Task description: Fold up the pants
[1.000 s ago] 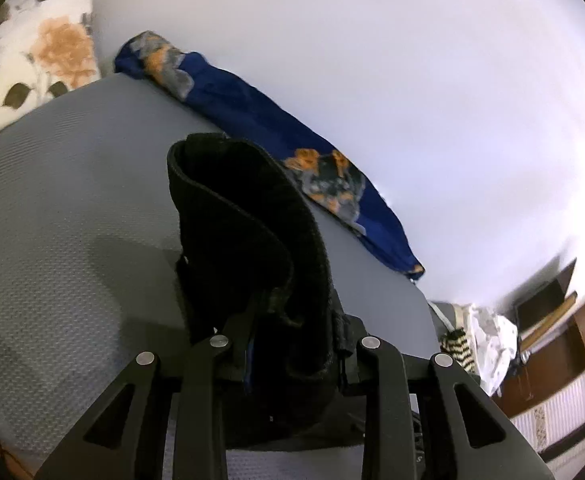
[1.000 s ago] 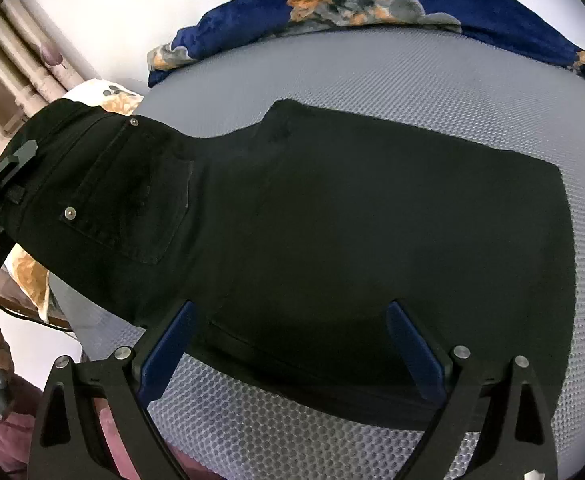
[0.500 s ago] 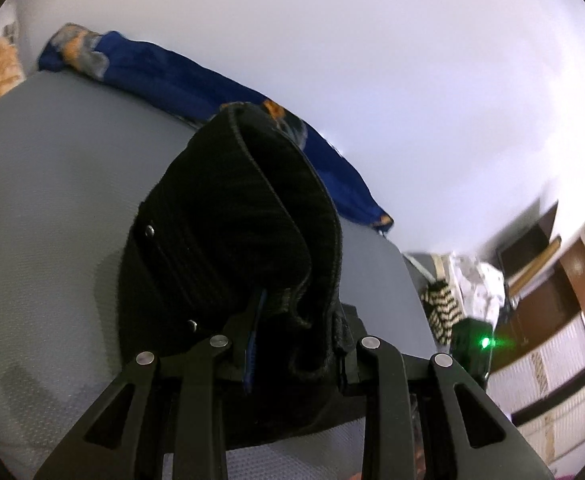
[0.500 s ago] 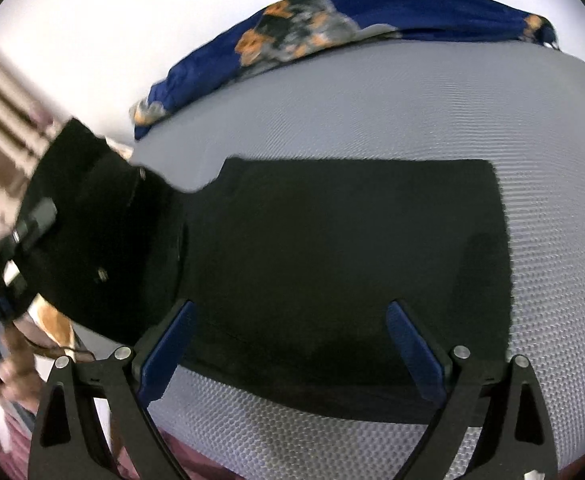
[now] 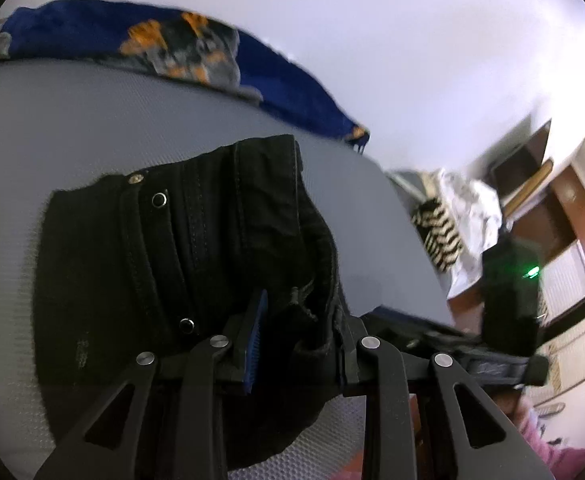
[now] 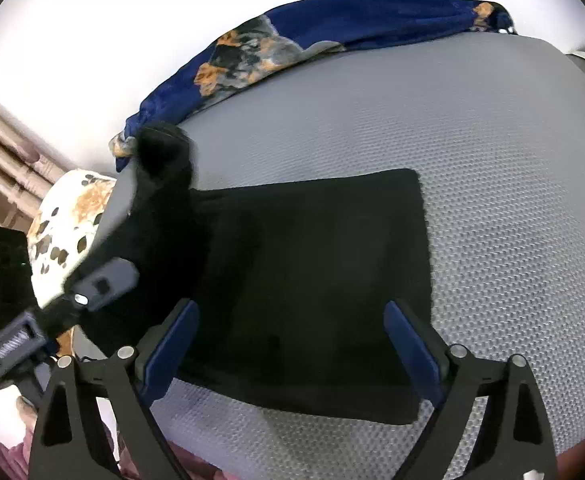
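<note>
Clamping the waistband end of the black pants (image 5: 212, 248), the left gripper (image 5: 296, 340) holds that end raised off the grey mesh mattress (image 6: 492, 200), apparently so it can be laid over the flat legs. Those legs lie spread on the mattress below the right gripper (image 6: 292, 344), whose blue pads stand wide apart above the cloth, gripping nothing, seemingly ready to steady or smooth the fold.

The left gripper (image 5: 298, 332) swings the pinched waistband across over the folded black pants (image 6: 312, 280), while the right gripper (image 6: 292, 344) lifts back.
</note>
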Motion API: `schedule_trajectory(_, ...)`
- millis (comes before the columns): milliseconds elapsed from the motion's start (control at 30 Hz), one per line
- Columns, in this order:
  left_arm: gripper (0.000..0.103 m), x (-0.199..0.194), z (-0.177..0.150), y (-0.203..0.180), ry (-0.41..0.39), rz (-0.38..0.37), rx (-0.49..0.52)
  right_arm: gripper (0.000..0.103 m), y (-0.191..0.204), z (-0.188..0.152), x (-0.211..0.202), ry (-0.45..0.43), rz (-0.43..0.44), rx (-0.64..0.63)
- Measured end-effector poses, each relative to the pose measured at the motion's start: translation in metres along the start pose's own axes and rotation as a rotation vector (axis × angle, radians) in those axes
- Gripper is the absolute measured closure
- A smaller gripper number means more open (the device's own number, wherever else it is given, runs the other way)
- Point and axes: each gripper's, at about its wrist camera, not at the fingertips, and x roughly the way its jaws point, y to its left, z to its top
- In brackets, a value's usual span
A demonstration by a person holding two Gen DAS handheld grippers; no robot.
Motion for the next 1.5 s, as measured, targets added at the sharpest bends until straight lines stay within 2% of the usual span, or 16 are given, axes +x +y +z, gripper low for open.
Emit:
schedule_trajectory(133,0.074,0.027,-0.006,-0.001,0.059,0.022,0.017,0.011,-0.017,0.002,-0.001,-0.006,0.004,0.040)
schedule_trajectory(267,0.074,0.055,-0.019,-0.009,0.112,0.096,0.091,0.011,-0.035,0.003,0.001,0.001,0.048,0.099)
schedule_trajectory(533,0.071,0.057,-0.025,-0.029,0.152,0.193,0.244,0.017,-0.053,0.010,0.030,0.068,0.210,0.161)
schedule_trajectory(633,0.059,0.049,-0.028,-0.034,0.166,0.183,0.299,0.017,-0.054,0.013,0.043,0.099,0.264,0.159)
schedule_trajectory(700,0.045,0.041,-0.032,-0.040,0.151,0.183,0.340,0.017,-0.056,0.014,0.051,0.121,0.300,0.168)
schedule_trajectory(767,0.045,0.033,-0.036,-0.042,0.146,0.173,0.363,0.017,-0.058,0.015,0.060,0.140,0.340,0.185)
schedule_trajectory(833,0.045,0.024,-0.035,-0.041,0.133,0.161,0.350,0.017,-0.061,0.016,0.070,0.157,0.372,0.205)
schedule_trajectory(933,0.045,0.005,-0.030,-0.027,0.088,0.188,0.298,0.018,-0.061,0.017,0.075,0.161,0.412,0.204)
schedule_trajectory(1000,0.045,-0.008,-0.027,-0.014,0.051,0.229,0.260,0.019,-0.059,0.020,0.076,0.170,0.423,0.177)
schedule_trajectory(1100,0.045,-0.020,-0.019,0.014,0.014,0.303,0.198,0.028,-0.059,0.025,0.078,0.184,0.441,0.153)
schedule_trajectory(1267,0.045,-0.029,-0.012,0.056,-0.008,0.374,0.081,0.045,-0.062,0.031,0.090,0.188,0.478,0.132)
schedule_trajectory(1367,0.045,-0.027,-0.015,0.070,0.005,0.398,0.057,0.049,-0.060,0.036,0.097,0.192,0.507,0.102)
schedule_trajectory(1500,0.044,-0.022,-0.022,0.073,0.013,0.399,0.067,0.049,-0.053,0.043,0.104,0.203,0.543,0.053)
